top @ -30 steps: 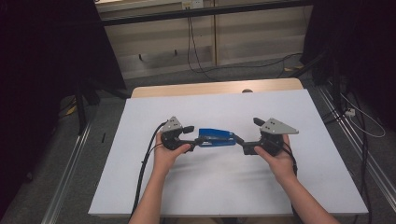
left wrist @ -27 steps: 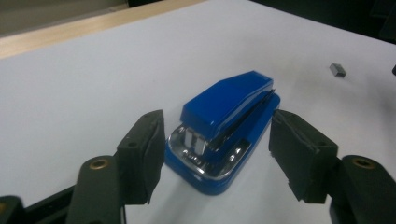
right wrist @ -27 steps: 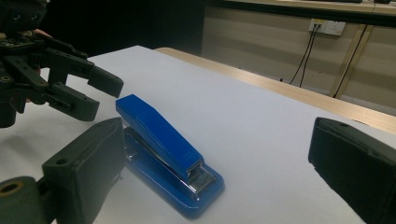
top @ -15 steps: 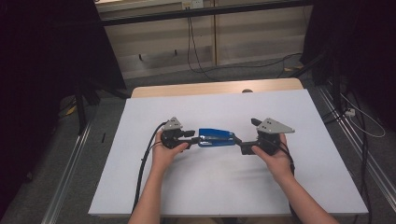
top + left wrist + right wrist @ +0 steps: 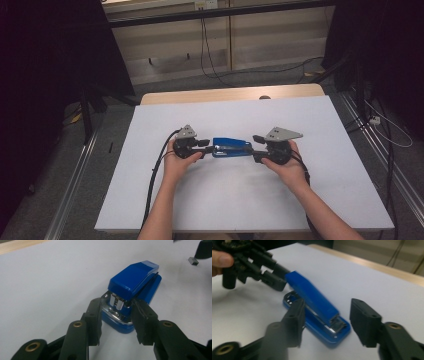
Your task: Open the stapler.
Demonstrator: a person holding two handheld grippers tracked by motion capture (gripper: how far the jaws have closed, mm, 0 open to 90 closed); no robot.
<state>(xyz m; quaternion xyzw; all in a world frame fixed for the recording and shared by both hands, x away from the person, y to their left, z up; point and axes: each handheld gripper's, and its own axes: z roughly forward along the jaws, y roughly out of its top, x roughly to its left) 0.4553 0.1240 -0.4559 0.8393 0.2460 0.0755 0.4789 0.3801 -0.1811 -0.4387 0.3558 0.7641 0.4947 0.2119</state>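
Lying mid-table (image 5: 150,150), the blue stapler (image 5: 231,147) has the left claw (image 5: 117,315) pinching its hinged end, jaws just closed in. Right claw (image 5: 327,323) has been closing too, straddling the front end, pads apart from it.

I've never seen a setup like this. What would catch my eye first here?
Most likely the bright blue stapler, lying in the middle of the white table and standing out against it. Next, the two black hand-held tools meeting it from both ends: the left tool has its jaws against the sides of the stapler's hinged rear end, while the right tool straddles the front end, its jaws just closing in but not yet pressing.
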